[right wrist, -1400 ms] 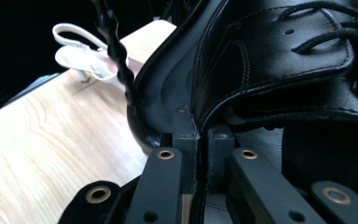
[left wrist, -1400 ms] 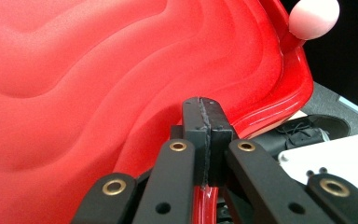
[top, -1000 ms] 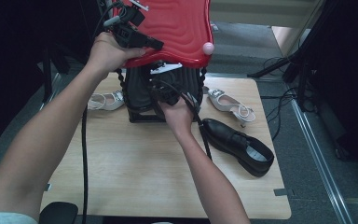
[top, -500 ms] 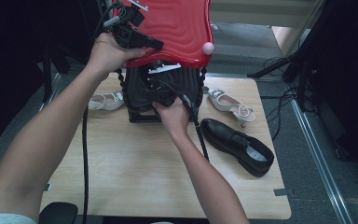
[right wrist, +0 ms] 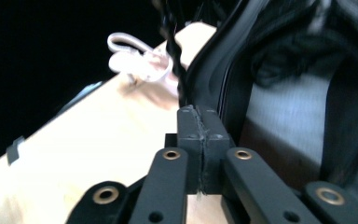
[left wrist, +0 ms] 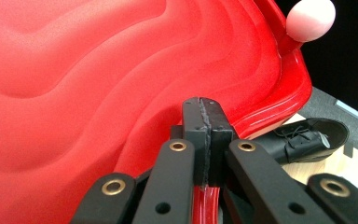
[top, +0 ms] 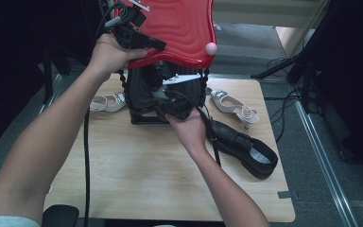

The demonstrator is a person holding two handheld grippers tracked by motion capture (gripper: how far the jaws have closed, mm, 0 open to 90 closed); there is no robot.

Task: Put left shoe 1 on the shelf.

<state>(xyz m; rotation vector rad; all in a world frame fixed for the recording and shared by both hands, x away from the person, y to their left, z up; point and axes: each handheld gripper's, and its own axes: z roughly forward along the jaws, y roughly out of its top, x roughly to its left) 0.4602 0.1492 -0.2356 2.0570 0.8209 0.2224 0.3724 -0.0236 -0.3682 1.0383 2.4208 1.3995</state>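
Observation:
A red wavy-shelled lid [top: 179,28] with a pink knob [top: 211,48] stands raised over a black case [top: 142,94] at the back of the wooden table [top: 137,179]. My left gripper [top: 155,45] is shut on the lid's rim; in the left gripper view its pads [left wrist: 204,107] pinch the red edge [left wrist: 270,107]. My right gripper [top: 168,99] sits at the mouth of the case below the lid. Its jaws have just been closing and now stand shut [right wrist: 198,116] with nothing between them, beside the case's black edge [right wrist: 214,70].
A black leather shoe [top: 246,146] lies right of the case near my right forearm. One white sandal [top: 105,101] lies left of the case and another [top: 231,106] to its right. Cables trail from both grippers across the table.
My right hand has drawn a little back from the case toward the near right. The left hand and the raised lid have stayed where they were.

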